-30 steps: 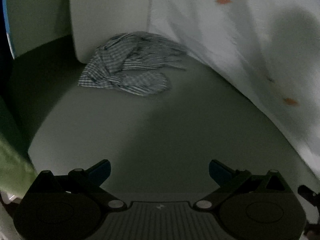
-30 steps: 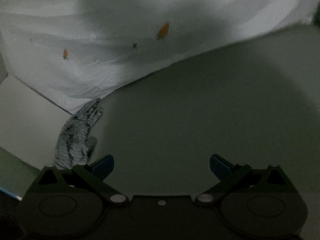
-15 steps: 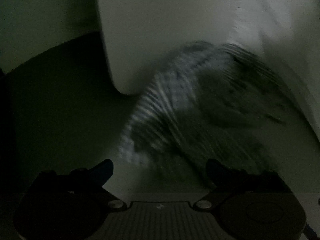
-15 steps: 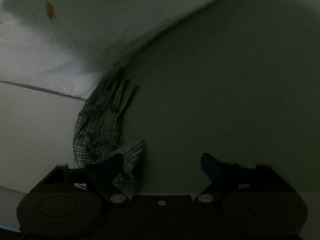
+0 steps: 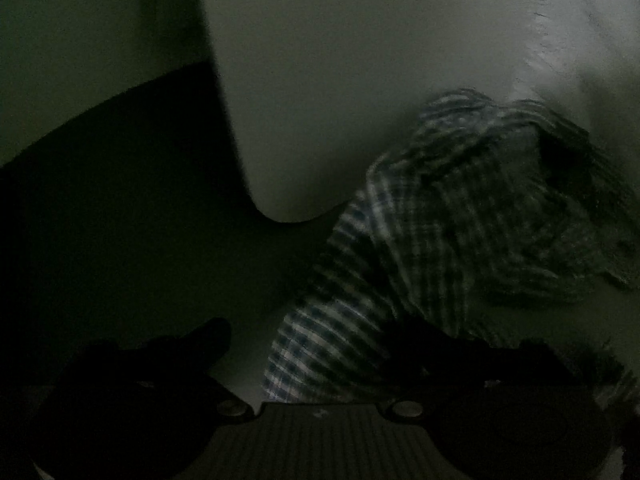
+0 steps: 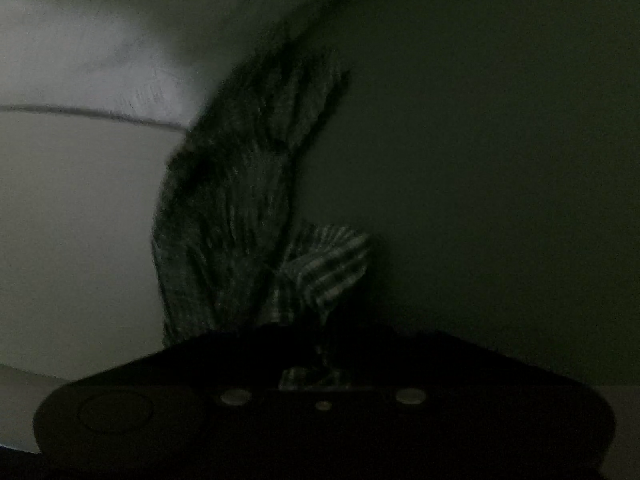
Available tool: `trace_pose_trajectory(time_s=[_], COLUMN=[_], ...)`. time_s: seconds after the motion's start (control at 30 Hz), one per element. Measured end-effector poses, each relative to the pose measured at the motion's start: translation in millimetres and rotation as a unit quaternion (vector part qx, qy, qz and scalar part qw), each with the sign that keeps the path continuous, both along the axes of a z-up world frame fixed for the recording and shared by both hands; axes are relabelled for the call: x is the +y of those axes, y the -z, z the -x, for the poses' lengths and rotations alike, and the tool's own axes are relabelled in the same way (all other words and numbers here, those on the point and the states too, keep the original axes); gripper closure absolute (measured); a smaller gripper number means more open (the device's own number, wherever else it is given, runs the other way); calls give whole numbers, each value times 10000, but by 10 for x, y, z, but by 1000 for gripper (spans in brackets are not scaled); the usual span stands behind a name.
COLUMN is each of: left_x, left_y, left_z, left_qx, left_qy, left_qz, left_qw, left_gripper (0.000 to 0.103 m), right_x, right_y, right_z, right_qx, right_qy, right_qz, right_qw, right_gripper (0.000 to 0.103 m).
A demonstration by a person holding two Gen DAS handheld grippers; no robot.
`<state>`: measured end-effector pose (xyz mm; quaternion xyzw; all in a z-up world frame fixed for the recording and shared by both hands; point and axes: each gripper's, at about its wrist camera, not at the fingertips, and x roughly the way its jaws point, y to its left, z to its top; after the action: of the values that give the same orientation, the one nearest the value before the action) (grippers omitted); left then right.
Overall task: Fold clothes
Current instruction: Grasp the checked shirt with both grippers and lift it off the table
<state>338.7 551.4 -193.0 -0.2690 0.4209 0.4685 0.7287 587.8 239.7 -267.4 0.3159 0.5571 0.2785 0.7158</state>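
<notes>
Pinching crumpled checked cloth with right gripper; closing wide-spread left gripper over its soft striped edge, pads not yet pressing.

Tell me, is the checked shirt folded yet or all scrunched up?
Scrunched up. The checked shirt lies in a crumpled heap with wrinkles and loose flaps, no neat edges.

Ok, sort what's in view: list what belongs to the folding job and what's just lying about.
Belongs to the job:
- checked garment, crumpled on the surface
- right gripper, shut on a fold of the garment
- left gripper, jaws closing, cloth edge between them, not yet pinched

Just there:
- pale sheet behind the garment
- grey surface
</notes>
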Motion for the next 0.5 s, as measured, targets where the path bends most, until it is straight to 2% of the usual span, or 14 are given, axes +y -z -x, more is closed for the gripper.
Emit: trace_pose_trajectory(time_s=[0.13, 0.2, 0.27, 0.4, 0.5], left_x=[-295, -472, -668, -1264, -1704], left_y=[-223, -352, -448, -557, -545], left_z=[-10, -16, 3, 7, -27], left_qx=[-70, -154, -252, -381, -456], left_qy=[212, 309, 408, 726, 980], left_qz=[-194, -290, -388, -498, -435], left_qw=[9996, 9990, 9981, 9954, 9932], left_gripper=[8, 8, 8, 8, 8], right_x=[-561, -1103, -1863, -3462, -4521], right_y=[-360, -560, -780, -1080, -1234], right_z=[24, 55, 143, 392, 704], right_qx=[-800, -1118, -1427, -1825, -2016], right_qy=[389, 823, 1453, 2868, 3859], right_qz=[199, 390, 691, 1299, 2173], right_qw=[9958, 9895, 9766, 9314, 8737], right_gripper=[98, 99, 99, 99, 99])
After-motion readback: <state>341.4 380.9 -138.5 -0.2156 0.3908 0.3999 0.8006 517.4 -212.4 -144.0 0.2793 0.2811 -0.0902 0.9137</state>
